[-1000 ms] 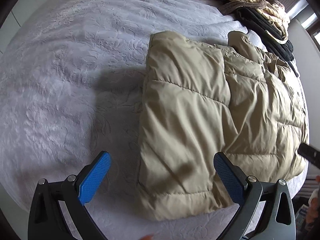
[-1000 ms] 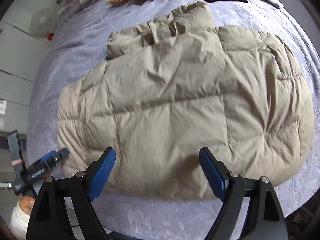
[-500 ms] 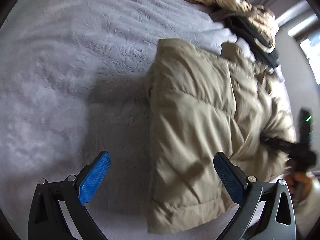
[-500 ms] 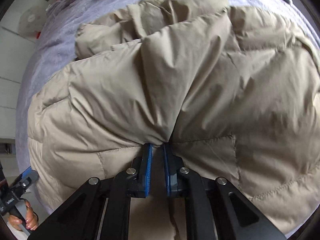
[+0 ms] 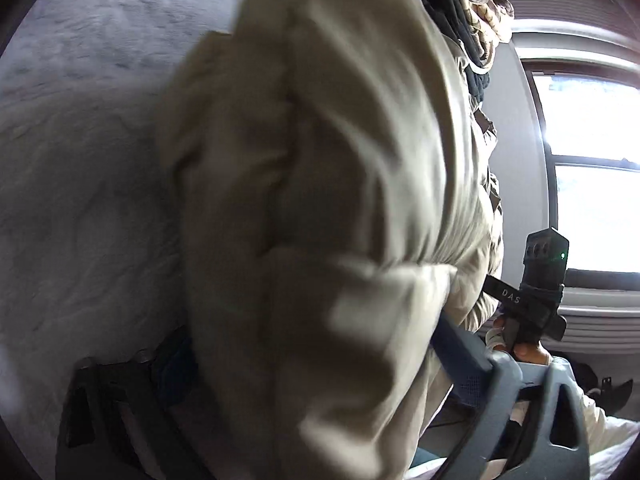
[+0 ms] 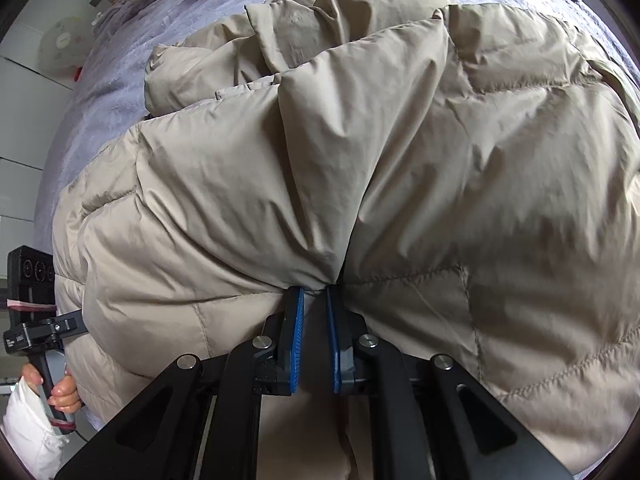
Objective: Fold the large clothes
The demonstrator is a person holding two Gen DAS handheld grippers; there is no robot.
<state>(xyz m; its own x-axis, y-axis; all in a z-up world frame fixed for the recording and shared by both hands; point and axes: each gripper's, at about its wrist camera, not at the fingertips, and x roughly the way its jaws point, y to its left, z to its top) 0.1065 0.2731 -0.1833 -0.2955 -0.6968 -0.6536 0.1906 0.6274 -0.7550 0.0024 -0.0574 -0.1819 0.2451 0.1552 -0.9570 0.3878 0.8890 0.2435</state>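
A beige quilted puffer jacket [image 6: 400, 140] lies on a bed with a lilac cover [image 6: 104, 92]. My right gripper [image 6: 314, 300] is shut on the jacket's near hem, the fabric bunched between its blue pads. In the left wrist view the jacket [image 5: 320, 200] fills the frame, blurred and very close. My left gripper [image 5: 312, 344] straddles the jacket's edge: the blue pads [image 5: 456, 352] show on either side of the padded fabric, still well apart. The right gripper's handle [image 5: 536, 292] shows behind, held by a hand.
A pile of striped and dark clothes [image 5: 468, 20] lies at the far end of the bed. A bright window [image 5: 592, 168] is at the right. A white fan [image 6: 60, 48] stands by the wall at the left. The left gripper's handle [image 6: 36, 304] shows at the jacket's left.
The right gripper closed on the jacket's hem and holds it. The left gripper moved in over the jacket's edge, which now lies between its pads and fills the view.
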